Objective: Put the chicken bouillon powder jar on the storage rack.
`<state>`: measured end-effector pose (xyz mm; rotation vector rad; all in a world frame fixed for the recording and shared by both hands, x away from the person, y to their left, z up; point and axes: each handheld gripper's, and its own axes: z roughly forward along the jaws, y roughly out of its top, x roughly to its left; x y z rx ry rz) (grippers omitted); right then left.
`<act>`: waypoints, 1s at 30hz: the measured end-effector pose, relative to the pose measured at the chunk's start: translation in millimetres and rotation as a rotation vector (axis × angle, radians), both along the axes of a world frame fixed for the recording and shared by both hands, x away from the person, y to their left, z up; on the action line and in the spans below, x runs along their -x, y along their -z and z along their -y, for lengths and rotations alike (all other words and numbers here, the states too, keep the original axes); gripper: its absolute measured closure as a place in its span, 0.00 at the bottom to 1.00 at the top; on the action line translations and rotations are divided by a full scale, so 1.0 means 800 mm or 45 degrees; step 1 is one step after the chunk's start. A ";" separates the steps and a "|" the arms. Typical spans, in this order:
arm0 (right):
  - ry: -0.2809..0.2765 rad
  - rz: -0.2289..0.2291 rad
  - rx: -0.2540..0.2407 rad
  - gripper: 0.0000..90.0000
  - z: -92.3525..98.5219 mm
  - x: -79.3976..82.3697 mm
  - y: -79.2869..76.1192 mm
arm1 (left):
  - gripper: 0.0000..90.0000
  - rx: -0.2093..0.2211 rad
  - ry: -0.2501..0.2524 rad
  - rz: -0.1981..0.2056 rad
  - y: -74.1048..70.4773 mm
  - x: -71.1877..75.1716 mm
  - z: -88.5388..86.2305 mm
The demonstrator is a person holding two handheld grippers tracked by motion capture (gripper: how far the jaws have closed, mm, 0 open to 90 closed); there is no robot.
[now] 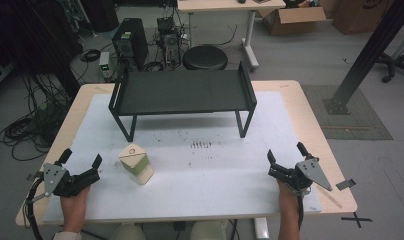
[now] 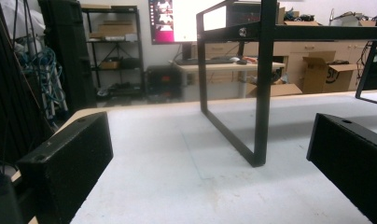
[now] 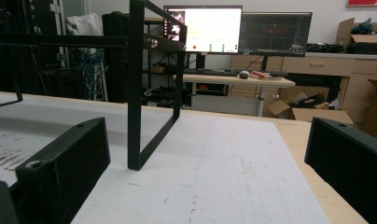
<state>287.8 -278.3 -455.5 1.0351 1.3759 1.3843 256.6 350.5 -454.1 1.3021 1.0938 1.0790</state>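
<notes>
A black metal shelf (image 1: 182, 91) on thin legs stands at the far middle of the white mat (image 1: 190, 165). A small cream, wedge-topped block (image 1: 135, 163) sits on the mat near the front left. My left gripper (image 1: 81, 159) rests at the front left edge, open and holding nothing, to the left of the block. My right gripper (image 1: 286, 153) rests at the front right, also open and holding nothing. In the left gripper view a shelf leg (image 2: 262, 84) rises between the two jaws. In the right gripper view a shelf leg (image 3: 135, 88) stands ahead on the left.
The wooden table (image 1: 310, 125) borders the mat on every side. Behind it are a black round stool (image 1: 205, 57), computer towers (image 1: 131, 42), cables and cardboard boxes (image 1: 292, 19). A black post (image 1: 370, 52) rises at the right.
</notes>
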 end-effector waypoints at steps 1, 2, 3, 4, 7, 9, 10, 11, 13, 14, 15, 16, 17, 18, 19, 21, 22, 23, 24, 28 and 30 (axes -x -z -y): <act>0.000 0.001 0.000 0.00 0.000 0.000 0.000 | 0.01 0.000 0.000 -0.001 0.000 0.000 0.000; 0.000 0.001 -0.001 0.00 0.000 0.000 0.000 | 0.01 0.000 0.000 -0.002 0.000 0.000 0.000; 0.000 -0.001 -0.001 0.00 0.000 0.000 0.000 | 0.01 -0.001 0.000 -0.003 0.000 0.000 0.000; 0.000 -0.003 -0.002 0.00 0.000 0.000 0.000 | 0.01 0.000 0.000 -0.001 0.000 0.000 0.000; -0.001 -0.001 0.000 0.00 0.000 0.000 0.000 | 0.01 0.003 -0.001 0.002 0.000 0.000 0.000; -0.001 -0.002 -0.002 0.00 0.000 0.000 0.000 | 0.01 0.002 -0.001 0.003 0.000 0.000 0.000; -0.002 -0.002 -0.002 0.00 0.000 0.000 0.000 | 0.01 0.002 -0.001 0.003 0.000 0.000 0.000; -0.001 -0.005 -0.003 0.00 0.000 0.000 0.000 | 0.01 0.002 -0.001 0.004 0.000 0.000 0.000; -0.001 -0.004 -0.001 0.00 0.000 0.000 0.000 | 0.01 0.002 0.000 0.008 0.000 0.001 0.000; -0.002 -0.005 0.004 0.00 -0.001 0.000 0.000 | 0.01 0.001 0.001 0.012 0.000 0.001 0.000; -0.002 -0.010 0.007 0.00 -0.001 -0.001 0.000 | 0.01 0.001 0.002 0.011 0.000 0.001 0.000; -0.001 -0.011 0.006 0.00 -0.001 -0.001 0.000 | 0.00 0.003 0.003 0.015 0.000 0.001 0.000; -0.001 -0.006 0.002 0.00 0.000 -0.001 0.000 | 0.00 0.006 0.002 0.021 0.000 0.002 0.000; -0.001 -0.003 0.000 0.00 0.000 0.000 0.000 | 0.00 0.010 0.005 0.024 0.001 0.002 -0.001; -0.001 -0.004 0.000 0.00 0.000 0.000 0.000 | 0.01 0.016 0.011 0.027 0.001 0.002 -0.002; -0.001 -0.005 0.003 0.00 -0.001 -0.001 0.000 | 0.01 0.034 0.026 0.027 0.000 0.003 -0.004; -0.001 -0.005 0.005 0.00 -0.001 0.000 0.000 | 0.00 0.043 0.030 0.026 0.000 0.003 -0.005; -0.001 -0.004 0.007 0.00 -0.001 0.000 0.000 | 0.00 0.050 0.032 0.027 0.000 0.003 -0.006; -0.001 -0.005 0.008 0.00 -0.001 -0.001 0.000 | 0.00 0.055 0.029 0.024 0.000 0.003 -0.006; -0.004 -0.009 0.010 0.00 -0.001 -0.001 -0.001 | 0.00 0.059 0.025 0.000 -0.005 0.004 -0.006; -0.005 -0.013 0.010 0.00 -0.001 -0.001 -0.001 | 0.00 0.049 0.018 0.015 -0.011 0.006 -0.006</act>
